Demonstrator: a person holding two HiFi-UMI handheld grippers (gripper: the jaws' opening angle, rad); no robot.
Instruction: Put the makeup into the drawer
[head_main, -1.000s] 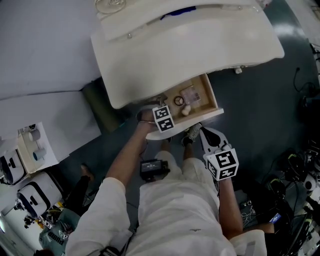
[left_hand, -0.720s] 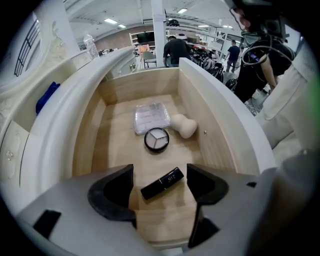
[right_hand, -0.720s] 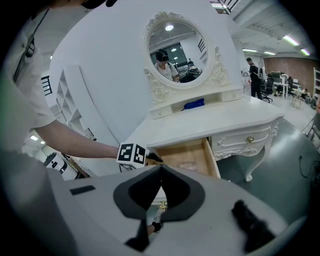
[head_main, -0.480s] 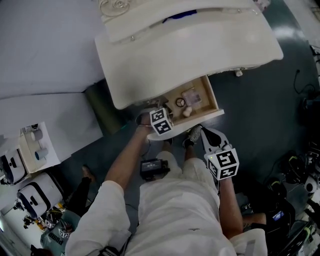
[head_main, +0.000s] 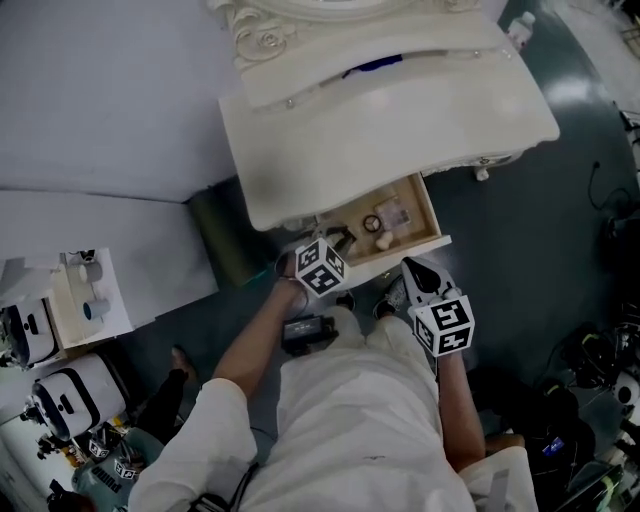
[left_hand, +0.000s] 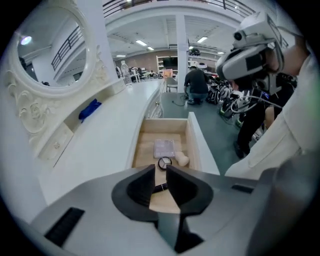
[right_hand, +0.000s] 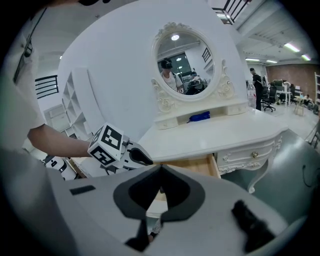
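The white dressing table's drawer (head_main: 432, 218) stands pulled out. In it lie a clear palette (left_hand: 163, 148), a round compact (left_hand: 164, 162), a beige sponge (left_hand: 181, 160) and a black stick (left_hand: 161, 187). My left gripper (left_hand: 160, 169) hangs above the drawer's near end. Its jaws have just been closing to a narrow gap, with nothing between them. The left gripper's marker cube (head_main: 320, 267) sits at the drawer's front left. My right gripper (right_hand: 160, 168) is shut and empty. Its cube (head_main: 443, 325) is in front of the drawer, lower and to the right.
A blue item (head_main: 378, 66) lies on the table's rear shelf under the oval mirror (right_hand: 185, 65). A small bottle (head_main: 517, 25) stands at the table's back right. Equipment cases (head_main: 60, 390) and cables (head_main: 600, 360) crowd the floor on both sides.
My left gripper has risen from the drawer's front left corner towards the camera. The right gripper has hardly shifted. The head view has tilted to show more of the table's back.
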